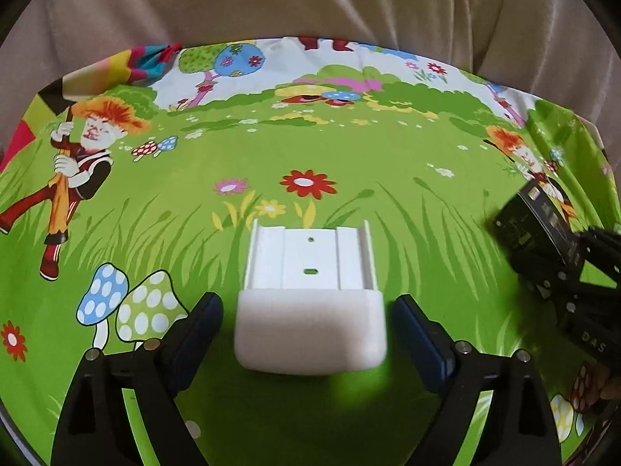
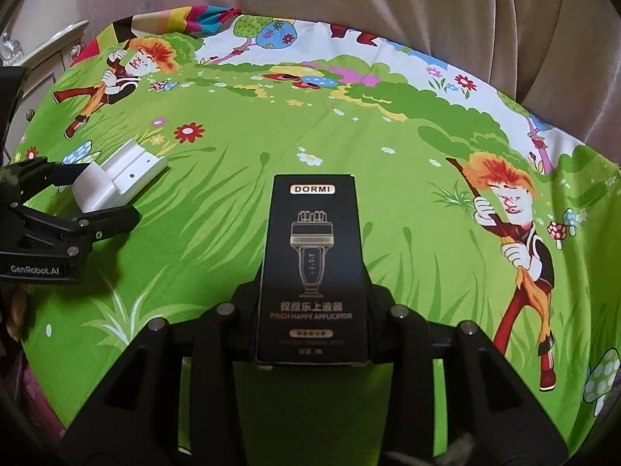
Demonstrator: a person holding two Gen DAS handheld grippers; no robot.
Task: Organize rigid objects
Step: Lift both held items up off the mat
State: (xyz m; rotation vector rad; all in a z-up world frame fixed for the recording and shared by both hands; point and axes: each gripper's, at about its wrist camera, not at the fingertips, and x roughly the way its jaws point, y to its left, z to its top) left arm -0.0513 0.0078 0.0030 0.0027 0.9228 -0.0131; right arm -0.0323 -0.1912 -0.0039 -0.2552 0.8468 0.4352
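A white plastic bracket (image 1: 310, 303) with a rounded end and two small holes lies flat on the green cartoon cloth (image 1: 349, 202). My left gripper (image 1: 310, 334) stands open around its rounded end, with a gap showing on each side. The right wrist view shows the same bracket (image 2: 116, 178) at far left between the left gripper's fingers (image 2: 112, 213). My right gripper (image 2: 312, 295) is shut on a tall black "DORMI" applicator box (image 2: 312, 256), held by its lower sides, lengthwise away from the camera. The box (image 1: 531, 225) also appears at the right edge of the left wrist view.
The cartoon cloth (image 2: 388, 194) covers the whole work surface. Beige draped fabric (image 2: 349, 0) hangs behind its far edge. A pale cabinet (image 2: 50, 50) stands beyond the cloth at upper left. A bunched multicoloured corner of cloth (image 1: 147, 62) lies at the far left.
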